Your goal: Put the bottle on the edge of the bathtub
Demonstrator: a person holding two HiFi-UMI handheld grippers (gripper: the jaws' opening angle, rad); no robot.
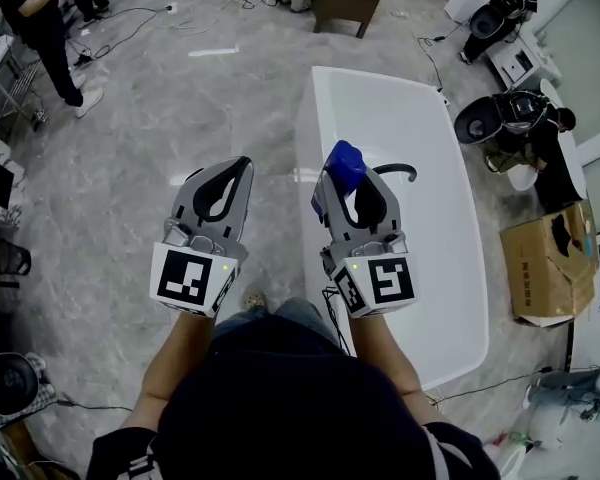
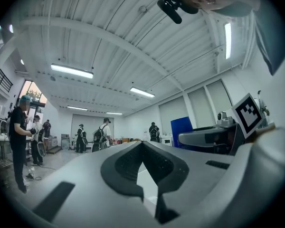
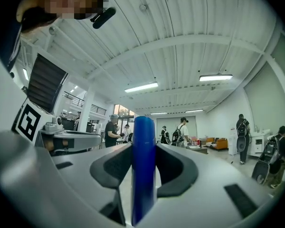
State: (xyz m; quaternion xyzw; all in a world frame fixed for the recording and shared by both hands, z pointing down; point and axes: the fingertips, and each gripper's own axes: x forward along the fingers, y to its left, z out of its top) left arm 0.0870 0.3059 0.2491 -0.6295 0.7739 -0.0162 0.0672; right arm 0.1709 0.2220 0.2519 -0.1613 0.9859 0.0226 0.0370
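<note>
White bathtub lies below your right gripper in the head view; its jaws clamp the blue bottle. Left gripper view: your left gripper tips meet, empty. Right gripper view: the bottle fills the jaw gap.

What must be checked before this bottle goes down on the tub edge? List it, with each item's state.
1. Blue bottle clamped in the right gripper: ok.
2. Bottle above the bathtub near its edge: ok.
3. Left gripper shut, empty, off to the side: ok.
4. Black curved fitting apart from the bottle: ok.
5. Gap between bottle and rim: cannot tell.
</note>
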